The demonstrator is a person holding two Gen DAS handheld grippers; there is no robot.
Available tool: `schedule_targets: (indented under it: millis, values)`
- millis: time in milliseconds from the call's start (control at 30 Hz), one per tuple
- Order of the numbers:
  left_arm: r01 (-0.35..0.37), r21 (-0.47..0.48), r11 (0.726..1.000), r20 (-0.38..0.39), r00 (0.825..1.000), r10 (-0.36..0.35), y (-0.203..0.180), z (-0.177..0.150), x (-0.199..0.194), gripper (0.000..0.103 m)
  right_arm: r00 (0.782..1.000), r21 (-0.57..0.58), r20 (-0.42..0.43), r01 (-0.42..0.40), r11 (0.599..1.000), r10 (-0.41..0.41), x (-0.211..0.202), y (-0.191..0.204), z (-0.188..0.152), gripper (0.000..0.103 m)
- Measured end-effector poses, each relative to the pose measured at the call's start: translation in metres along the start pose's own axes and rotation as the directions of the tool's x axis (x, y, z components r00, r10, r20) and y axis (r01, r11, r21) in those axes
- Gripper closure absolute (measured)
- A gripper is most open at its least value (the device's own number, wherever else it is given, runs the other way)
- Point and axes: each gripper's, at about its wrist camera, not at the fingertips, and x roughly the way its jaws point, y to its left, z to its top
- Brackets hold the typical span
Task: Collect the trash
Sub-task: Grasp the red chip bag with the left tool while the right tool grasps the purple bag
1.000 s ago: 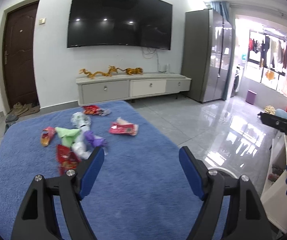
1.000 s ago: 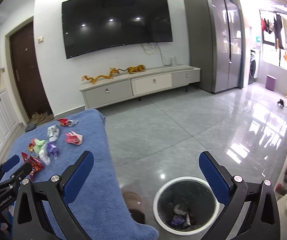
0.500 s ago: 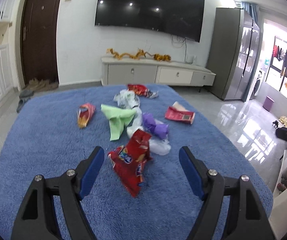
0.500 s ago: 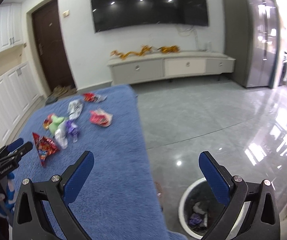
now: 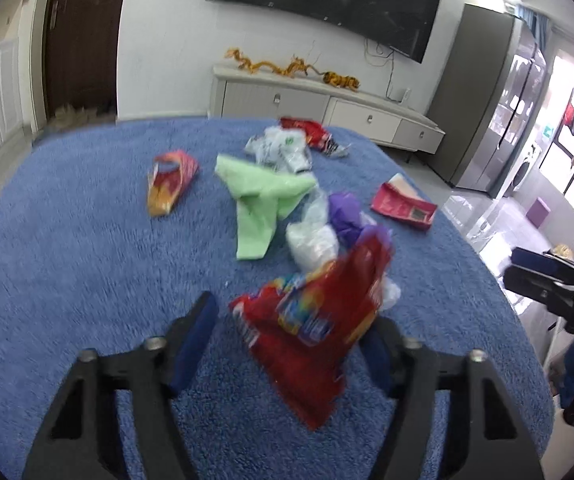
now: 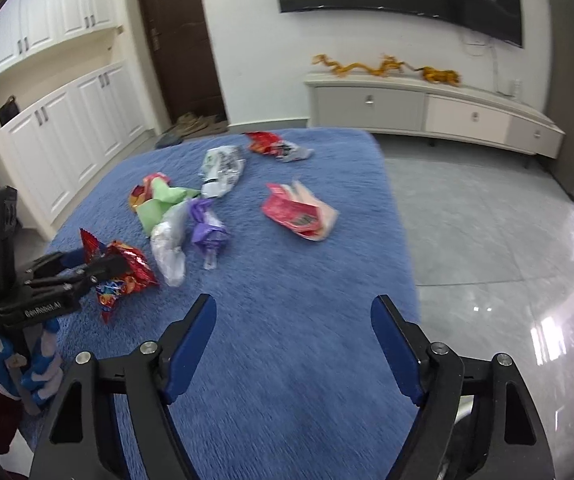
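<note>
Left claw [image 5: 291, 336] spread wide, fingers either side of the red chip bag [image 5: 319, 320]; no grip visible. The bag lies on the blue rug [image 5: 67, 260]. Just beyond the tips: clear plastic [image 5: 311, 236], purple wrapper [image 5: 347, 212], green bag [image 5: 259, 200]. Farther ahead to the left, an orange packet [image 5: 171, 184]. Right claw [image 6: 293, 344] wide open, empty, above the rug; pink packet [image 6: 299, 212] ahead of it.

The carpet [image 5: 67, 240] is blue; on it lie a red snack bag [image 5: 311, 320] with multicoloured print, a light-green bag [image 5: 259, 200] and a purple wrapper [image 5: 347, 212].
</note>
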Motion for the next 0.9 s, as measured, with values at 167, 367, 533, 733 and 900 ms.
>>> schedule_targets:
  millis: [167,367,533,733,900]
  values:
    - [0.021,-0.058,0.998,-0.004,1.000,-0.021,0.011,-0.004,0.002,0.062,0.995,-0.056,-0.018,-0.094,0.994,0.093,0.038,0.024,0.018,0.039]
    - [0.017,-0.047,0.999,0.000,1.000,-0.017,0.008,-0.006,0.000,0.065,0.982,-0.085,-0.045,-0.188,0.978,0.185,0.084,0.048,0.039,0.047]
    - [0.016,-0.046,0.999,-0.002,1.000,-0.016,0.007,-0.002,0.003,0.065,0.973,-0.085,-0.085,-0.222,0.971,0.215,0.118,0.059,0.048,0.064]
    - [0.005,-0.037,0.999,0.029,1.000,-0.004,0.005,-0.003,-0.004,0.067,0.977,-0.065,-0.064,-0.210,0.976,0.206,0.112,0.056,0.045,0.069]
    - [-0.017,-0.008,1.000,0.039,0.999,0.018,-0.004,-0.010,-0.018,0.070,0.984,-0.047,-0.039,-0.177,0.983,0.175,0.076,0.042,0.030,0.069]
